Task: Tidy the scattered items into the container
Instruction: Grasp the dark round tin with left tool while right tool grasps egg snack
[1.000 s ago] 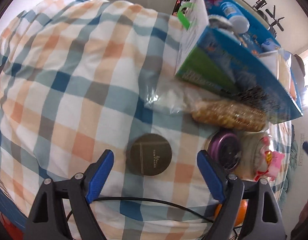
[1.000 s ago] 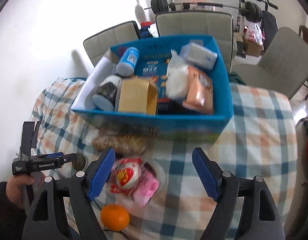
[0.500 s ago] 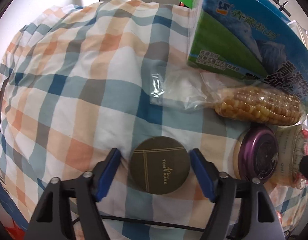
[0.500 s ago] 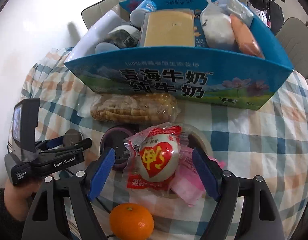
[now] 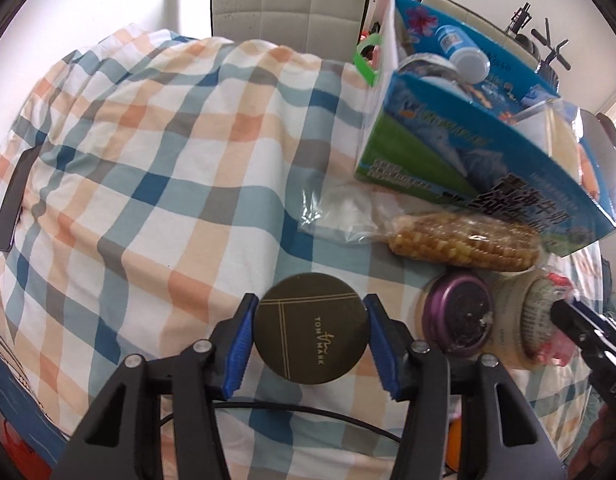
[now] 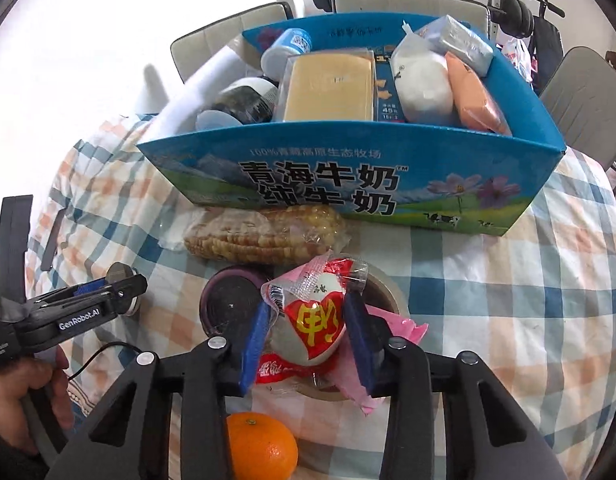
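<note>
My left gripper (image 5: 310,330) is shut on a round dark-gold compact (image 5: 311,328), its blue pads against both sides, just above the checked cloth. My right gripper (image 6: 308,322) is shut on a wrapped egg in a red and clear packet (image 6: 313,320), over a roll of tape (image 6: 390,290). The blue milk carton box (image 6: 348,184) stands behind, holding several items. A bagged corn cob (image 6: 264,236) lies against its front. A purple-rimmed jar lid (image 6: 228,304) and an orange (image 6: 262,448) lie near the egg.
Pink plastic wrap (image 6: 392,330) lies under the egg. Grey chairs (image 5: 288,4) stand behind the table. A dark strap (image 5: 10,204) lies at the cloth's left edge. The left gripper also shows in the right wrist view (image 6: 80,304).
Both grippers have closed: the left onto the compact, the right onto the wrapped egg. Both moved forward and down toward their items.
</note>
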Motion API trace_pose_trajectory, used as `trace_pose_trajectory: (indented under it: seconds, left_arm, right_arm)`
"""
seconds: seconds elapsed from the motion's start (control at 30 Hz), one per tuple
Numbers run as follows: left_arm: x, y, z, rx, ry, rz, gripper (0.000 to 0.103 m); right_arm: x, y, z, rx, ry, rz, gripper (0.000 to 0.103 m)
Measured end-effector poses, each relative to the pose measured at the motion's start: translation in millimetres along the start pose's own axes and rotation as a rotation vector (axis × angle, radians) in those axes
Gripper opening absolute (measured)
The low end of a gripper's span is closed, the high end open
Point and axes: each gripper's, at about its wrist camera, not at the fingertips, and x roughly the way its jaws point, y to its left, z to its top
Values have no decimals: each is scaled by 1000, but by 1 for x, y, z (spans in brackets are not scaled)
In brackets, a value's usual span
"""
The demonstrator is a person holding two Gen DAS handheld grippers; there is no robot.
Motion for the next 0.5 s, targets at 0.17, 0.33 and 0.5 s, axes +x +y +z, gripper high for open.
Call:
trace_pose_trajectory:
  seconds: [0.17,0.33,0.5]
  left_arm:
    - [-22,9,9,-7,-30,-38,53]
    - [-31,5,24,-3,-51,-69,53]
    - [-26,-3,31,-1,-54,-89,53]
  right_arm:
    - [-6,-4,4,57,-37,42,33]
    - [-21,-6,6,70,-78,99,31]
    - [2,-5,9,40,29,38,71]
